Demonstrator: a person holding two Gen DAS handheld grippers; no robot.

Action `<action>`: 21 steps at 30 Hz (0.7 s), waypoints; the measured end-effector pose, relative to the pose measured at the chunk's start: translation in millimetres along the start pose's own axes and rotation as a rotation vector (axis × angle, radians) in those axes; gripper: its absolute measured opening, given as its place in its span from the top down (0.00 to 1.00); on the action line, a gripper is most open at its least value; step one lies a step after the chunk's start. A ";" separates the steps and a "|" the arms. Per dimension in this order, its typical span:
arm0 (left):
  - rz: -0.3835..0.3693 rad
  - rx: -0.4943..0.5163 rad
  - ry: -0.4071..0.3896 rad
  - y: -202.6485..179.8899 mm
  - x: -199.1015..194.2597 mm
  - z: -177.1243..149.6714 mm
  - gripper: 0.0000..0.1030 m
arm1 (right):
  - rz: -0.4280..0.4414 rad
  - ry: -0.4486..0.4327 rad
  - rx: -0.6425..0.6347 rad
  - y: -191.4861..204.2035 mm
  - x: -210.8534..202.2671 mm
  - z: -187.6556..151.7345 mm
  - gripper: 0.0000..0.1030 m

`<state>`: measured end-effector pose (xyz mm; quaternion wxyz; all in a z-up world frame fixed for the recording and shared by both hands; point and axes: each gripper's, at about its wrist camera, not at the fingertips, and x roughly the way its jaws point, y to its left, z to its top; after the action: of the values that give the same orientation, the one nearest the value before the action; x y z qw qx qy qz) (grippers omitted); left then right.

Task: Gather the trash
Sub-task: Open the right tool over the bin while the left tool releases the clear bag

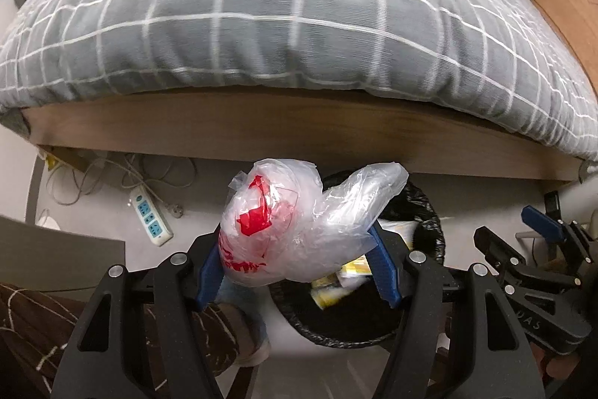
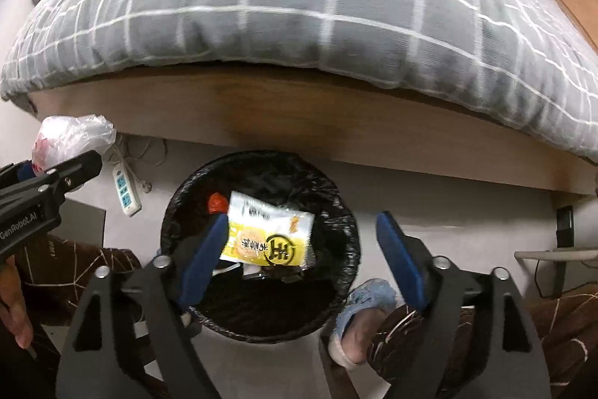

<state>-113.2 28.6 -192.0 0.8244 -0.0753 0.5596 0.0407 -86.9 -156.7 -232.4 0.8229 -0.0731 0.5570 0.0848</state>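
Observation:
A crumpled clear plastic bag [image 1: 284, 230] with red scraps inside sits between the blue pads of my left gripper [image 1: 295, 268], which is shut on it. It hangs over the left rim of a round bin with a black liner [image 1: 336, 335]. In the right wrist view my right gripper [image 2: 302, 217] stands open right above the bin [image 2: 258, 328]. A yellow-and-white snack wrapper [image 2: 269, 238] lies loose below the jaws, inside the bin, close to the left finger; no pad presses on it. A red scrap [image 2: 216, 202] lies deeper in the bin. The left gripper [image 2: 56, 174] with the bag [image 2: 71, 137] shows at the left edge.
A bed with a grey checked duvet [image 1: 280, 14] and a wooden frame [image 2: 336, 129] stands just behind the bin. A white power strip [image 1: 151, 219] and cables lie on the floor to the left. A person's brown trouser legs [image 2: 553, 331] and a blue-covered foot [image 2: 366, 301] flank the bin.

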 end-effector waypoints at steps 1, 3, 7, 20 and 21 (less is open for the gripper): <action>-0.004 0.006 0.001 -3.3 1.0 -0.1 0.38 | -0.006 -0.002 0.010 -5.4 -0.7 -0.5 0.17; -0.012 0.026 0.006 -14.4 2.5 0.1 0.38 | -0.017 -0.013 0.036 -18.7 -3.5 -2.8 0.13; -0.029 0.066 0.011 -37.2 3.5 1.7 0.38 | -0.040 -0.057 0.076 -39.3 -11.4 -7.8 0.08; -0.056 0.165 0.043 -96.4 8.7 -6.1 0.38 | -0.126 -0.105 0.140 -92.1 -31.4 -17.8 0.07; -0.053 0.167 0.042 -97.2 9.0 -6.2 0.38 | -0.123 -0.107 0.148 -94.0 -32.7 -17.4 0.07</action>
<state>-100.8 -68.4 -195.0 0.8167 -0.0221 0.5759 -0.0293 -93.8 -254.1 -205.9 0.8581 -0.0414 0.5117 -0.0037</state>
